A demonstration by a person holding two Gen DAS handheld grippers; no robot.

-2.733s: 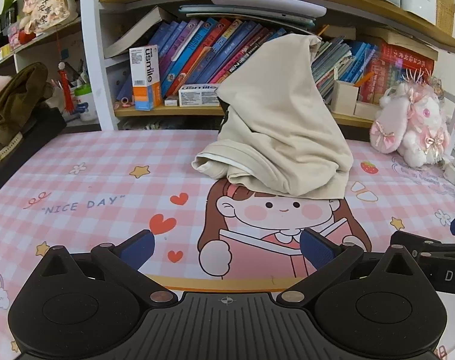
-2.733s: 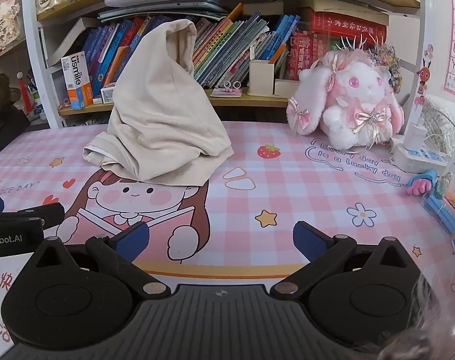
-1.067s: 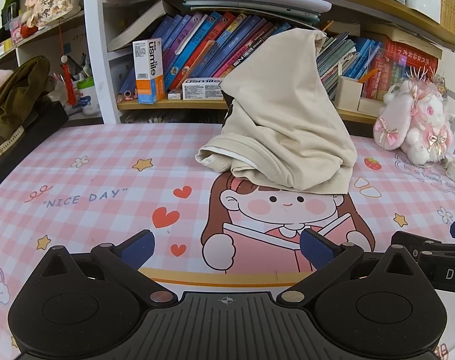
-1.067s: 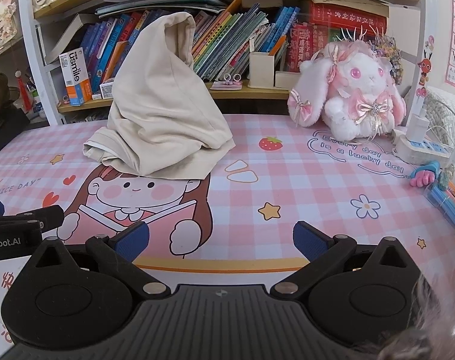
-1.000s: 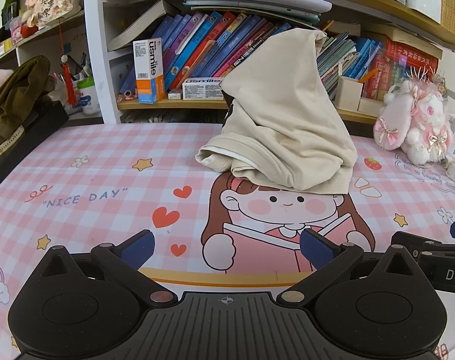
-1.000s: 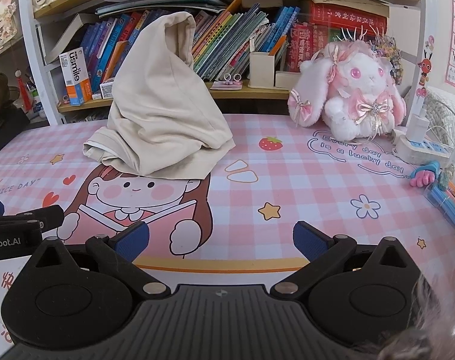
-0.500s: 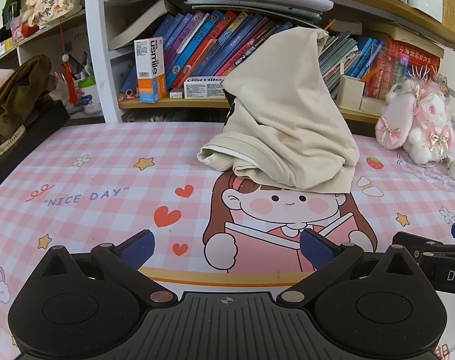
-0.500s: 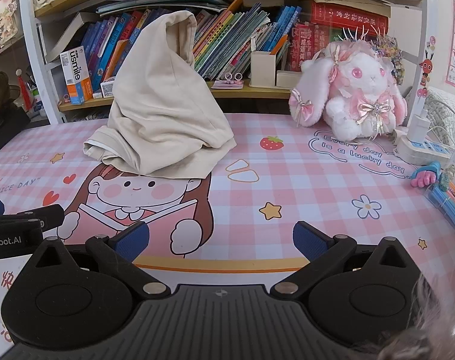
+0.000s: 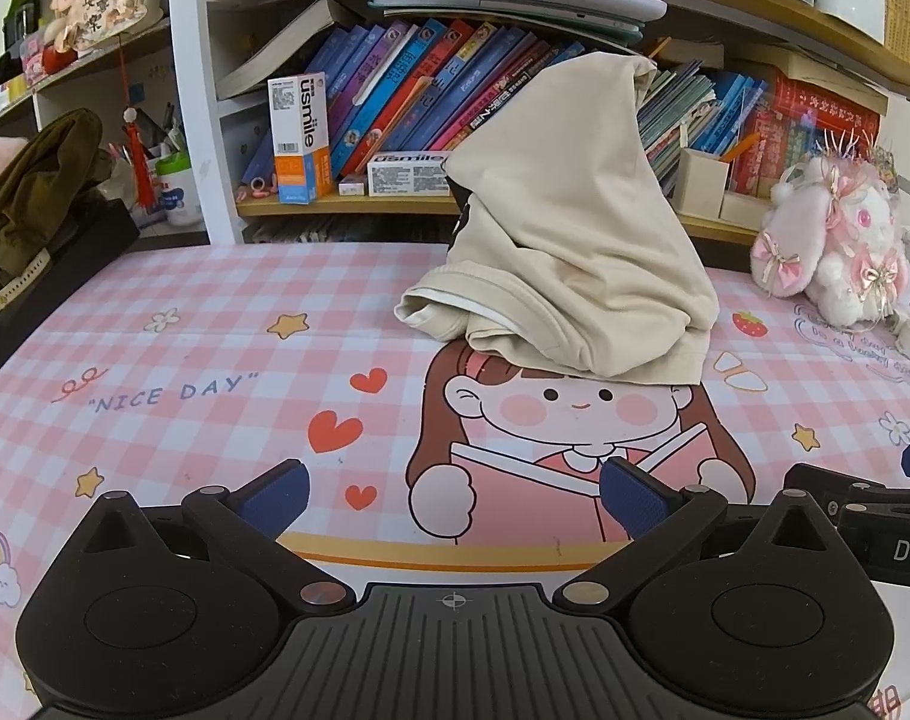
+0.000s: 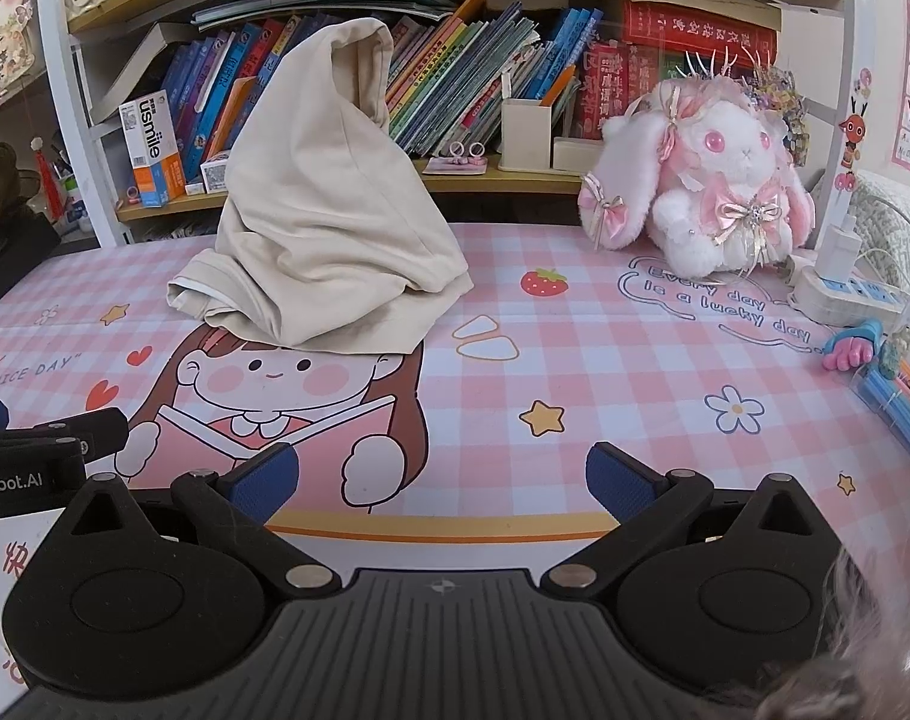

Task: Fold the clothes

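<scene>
A pink checked tablecloth [image 9: 173,360] printed with a cartoon girl reading and the words "NICE DAY" covers the table, with a crowded bookshelf [image 9: 431,96] behind it.

Left wrist view: the left gripper [image 9: 453,489] sits at 6 o'clock, low over the cloth, its blue-padded fingers [image 9: 275,489] spread wide and holding nothing. A beige garment [image 9: 575,228] stands in a tall peaked heap just past centre toward 1 o'clock, its base resting on the cartoon girl's hair and its top leaning against the books. A pink plush rabbit [image 9: 827,258] sits at 3 o'clock. Part of the other tool shows at 4 o'clock.

Right wrist view: the right gripper [image 10: 443,480] is at 6 o'clock, fingers [image 10: 614,480] likewise wide apart and empty. The same beige garment [image 10: 329,216] rises at 11 o'clock, well apart from the gripper. The plush rabbit [image 10: 707,180] sits at 2 o'clock, a white power strip [image 10: 845,294] at 3 o'clock.
</scene>
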